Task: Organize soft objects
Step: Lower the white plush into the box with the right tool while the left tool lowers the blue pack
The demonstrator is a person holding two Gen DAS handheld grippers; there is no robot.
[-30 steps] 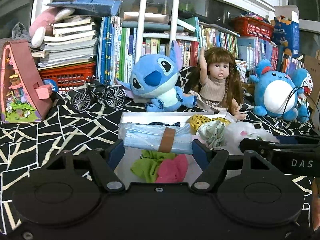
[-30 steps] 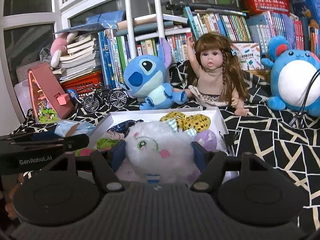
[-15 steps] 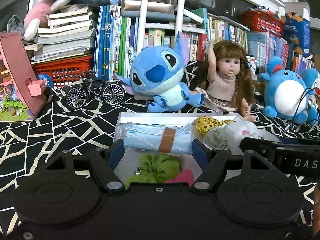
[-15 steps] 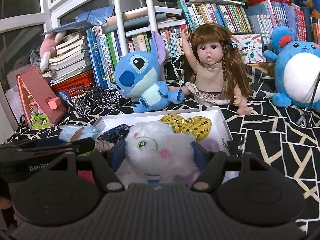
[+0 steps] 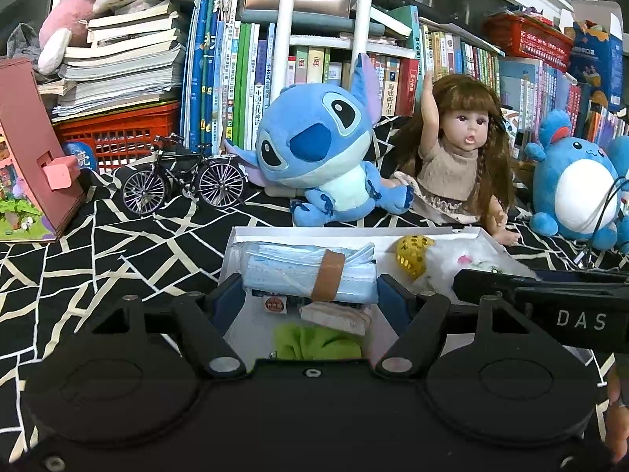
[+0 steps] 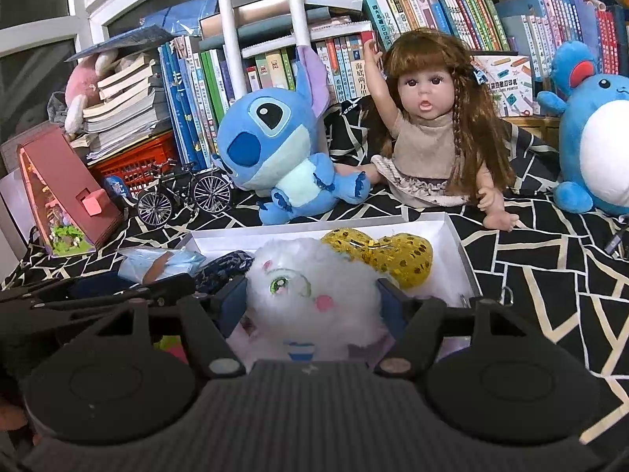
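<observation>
My left gripper (image 5: 309,295) is shut on a banded pack of blue face masks (image 5: 298,271), held just above the near part of a white box (image 5: 354,231). Under the pack lie a green cloth (image 5: 314,342) and a small wrapped packet (image 5: 338,314). My right gripper (image 6: 310,303) is shut on a fluffy white plush (image 6: 314,275) with a green eye, over the same white box (image 6: 452,236). A gold sequin toy (image 6: 401,253) and a dark blue patterned piece (image 6: 226,267) lie in the box. Each gripper shows at the edge of the other's view.
Behind the box sit a blue alien plush (image 5: 318,149), a long-haired doll (image 5: 460,157) and a round blue plush (image 5: 578,185). A model bicycle (image 5: 184,181) and a pink model house (image 5: 27,165) stand left. Shelves of books line the back. A black cloth (image 5: 137,244) covers the surface.
Both grippers have moved forward over the box, each keeping its load. The toys at the back look larger, and the pink cloth has dropped out of the left wrist view.
</observation>
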